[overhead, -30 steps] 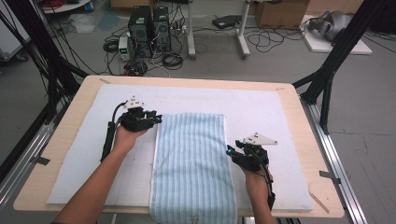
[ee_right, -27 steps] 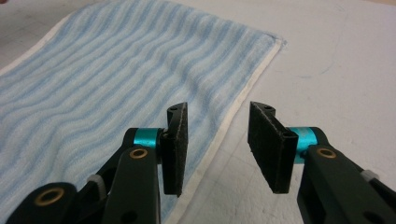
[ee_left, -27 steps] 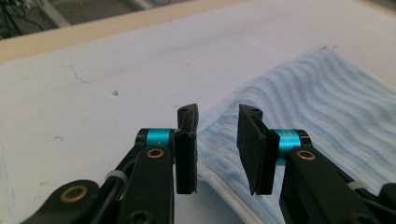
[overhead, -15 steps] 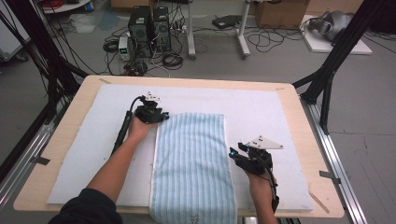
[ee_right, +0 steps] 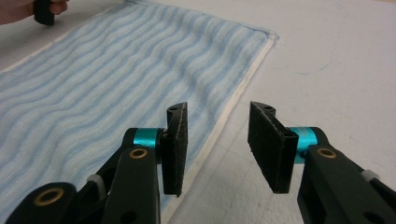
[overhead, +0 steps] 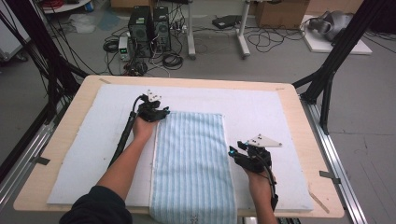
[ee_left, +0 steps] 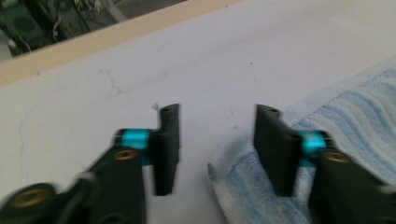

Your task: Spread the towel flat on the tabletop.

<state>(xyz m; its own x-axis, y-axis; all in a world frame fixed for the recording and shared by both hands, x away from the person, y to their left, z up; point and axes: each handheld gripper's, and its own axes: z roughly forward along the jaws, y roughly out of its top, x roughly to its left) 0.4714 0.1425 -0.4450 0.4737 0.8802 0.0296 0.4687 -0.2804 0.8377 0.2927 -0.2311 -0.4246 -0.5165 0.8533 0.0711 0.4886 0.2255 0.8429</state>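
High view showed the pale blue striped terry towel point(overhead: 191, 168) flat on the worktop point(overhead: 65, 135), left tongs point(overhead: 156, 113) just opening wide astride its eleven-o'clock corner, right tongs point(overhead: 240, 156) parted and empty over its three-o'clock edge; next, I judged, both must close on cloth.

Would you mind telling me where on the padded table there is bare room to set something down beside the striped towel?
The white mat lies bare between the towel and the table's right edge, beyond the right gripper. Another bare stretch runs from the left forearm to the mat's left edge. It is crowded at the towel's far left corner, where the left gripper sits.
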